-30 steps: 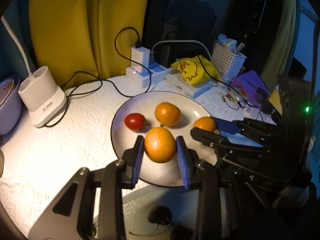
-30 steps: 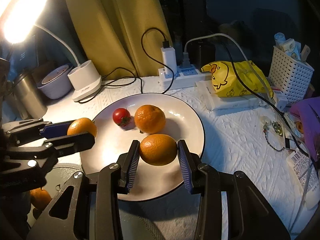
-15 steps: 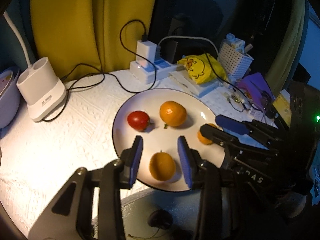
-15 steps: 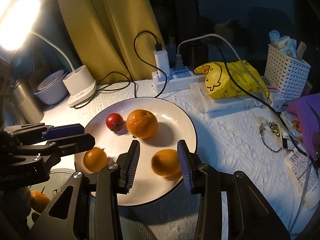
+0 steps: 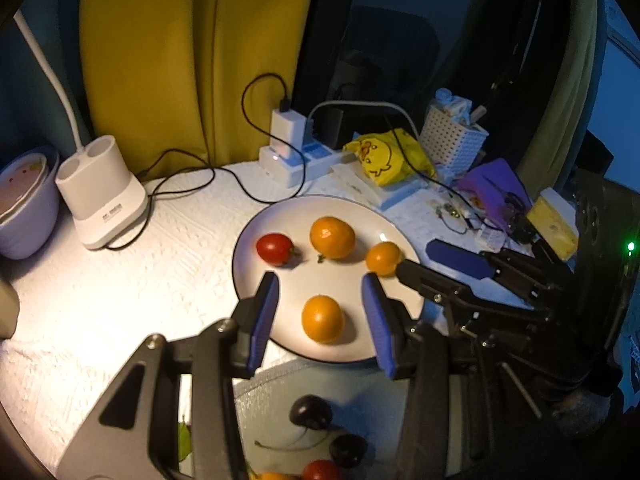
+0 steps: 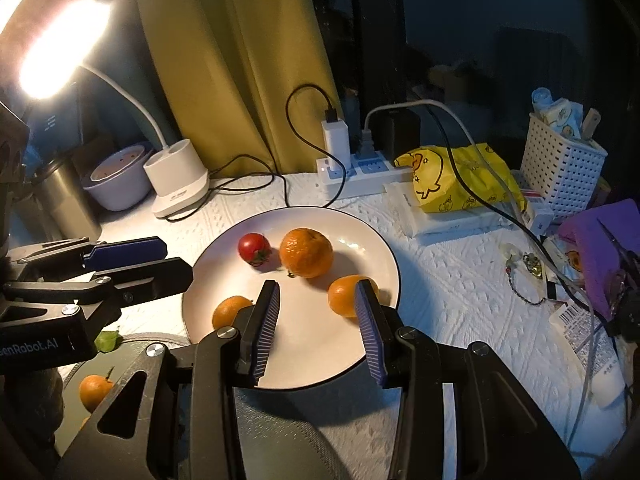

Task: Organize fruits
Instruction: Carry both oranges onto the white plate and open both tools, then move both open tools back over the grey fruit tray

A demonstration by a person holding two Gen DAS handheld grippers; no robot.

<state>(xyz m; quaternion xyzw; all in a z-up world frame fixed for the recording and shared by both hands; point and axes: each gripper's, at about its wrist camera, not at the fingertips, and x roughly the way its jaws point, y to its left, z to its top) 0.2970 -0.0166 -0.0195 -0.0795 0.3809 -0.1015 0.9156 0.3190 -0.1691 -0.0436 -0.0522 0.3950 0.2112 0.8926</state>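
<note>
A white plate [image 5: 384, 222] [image 6: 372, 236] holds a red tomato [image 5: 274, 249] [image 6: 253, 248], a large orange [image 5: 332, 237] [image 6: 306, 253] and two small oranges. One small orange [image 5: 322, 319] [image 6: 229, 311] lies below my open left gripper [image 5: 322, 318], free of its pads. The other small orange [image 5: 383, 258] [image 6: 345, 295] lies beside my open right gripper [image 6: 316, 320], partly behind its right pad. The left gripper [image 6: 132, 256] shows at the left of the right wrist view; the right gripper [image 5: 432, 258] shows at the right of the left wrist view.
A grey tray [image 5: 280, 396] at the near edge holds dark cherries [image 5: 311, 412] and more fruit, including an orange [image 6: 94, 391]. A lamp base [image 5: 102, 196], bowl [image 5: 22, 204], power strip [image 6: 360, 172], yellow bag [image 6: 456, 184] and white basket [image 6: 562, 172] stand behind the plate.
Both grippers let go of their small oranges, which now rest on the plate. Both grippers opened and drew up and back from the plate.
</note>
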